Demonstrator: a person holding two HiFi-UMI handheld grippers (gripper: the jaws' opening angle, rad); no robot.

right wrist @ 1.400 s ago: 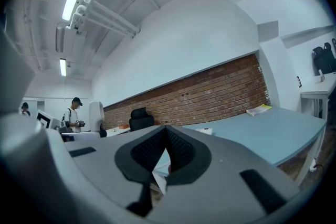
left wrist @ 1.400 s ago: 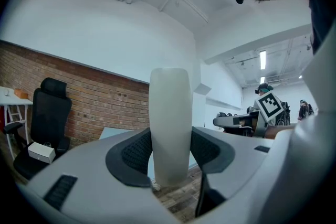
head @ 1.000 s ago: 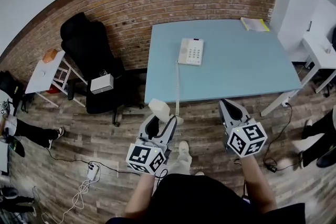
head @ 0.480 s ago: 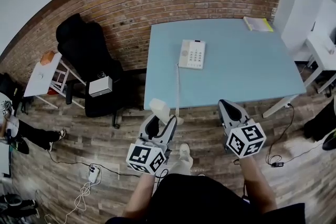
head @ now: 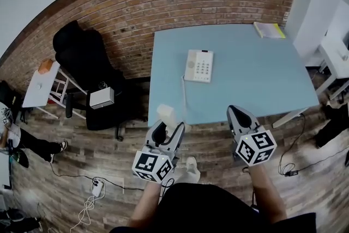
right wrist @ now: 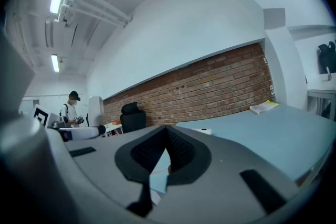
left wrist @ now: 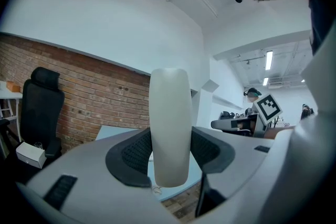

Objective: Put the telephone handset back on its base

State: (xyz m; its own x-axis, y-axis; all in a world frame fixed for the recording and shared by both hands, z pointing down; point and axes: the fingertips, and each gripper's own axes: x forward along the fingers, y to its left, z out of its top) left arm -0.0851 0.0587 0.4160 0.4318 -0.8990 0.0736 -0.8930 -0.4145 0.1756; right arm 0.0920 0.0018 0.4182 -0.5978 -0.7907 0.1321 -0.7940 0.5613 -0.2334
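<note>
The white telephone base (head: 198,66) with its keypad lies on the light blue table (head: 262,79), left of the middle. A thin cord (head: 183,93) runs from it over the near table edge to the white handset (head: 166,114). My left gripper (head: 167,127) is shut on the handset, which stands upright between the jaws (left wrist: 169,123), in front of the table over the wooden floor. My right gripper (head: 238,113) hovers at the table's near edge with its jaws together and nothing in them (right wrist: 167,147). In the right gripper view the base (right wrist: 203,131) shows far off.
A yellow book (head: 269,30) lies at the table's far right corner. A black office chair (head: 87,57) with a white box (head: 102,97) stands left of the table, before the brick wall (head: 163,3). A small white side table (head: 39,78) and floor cables (head: 87,196) lie further left.
The table's near edge has come closer to both grippers. The left gripper's hold on the handset is unchanged, and the right gripper stays shut.
</note>
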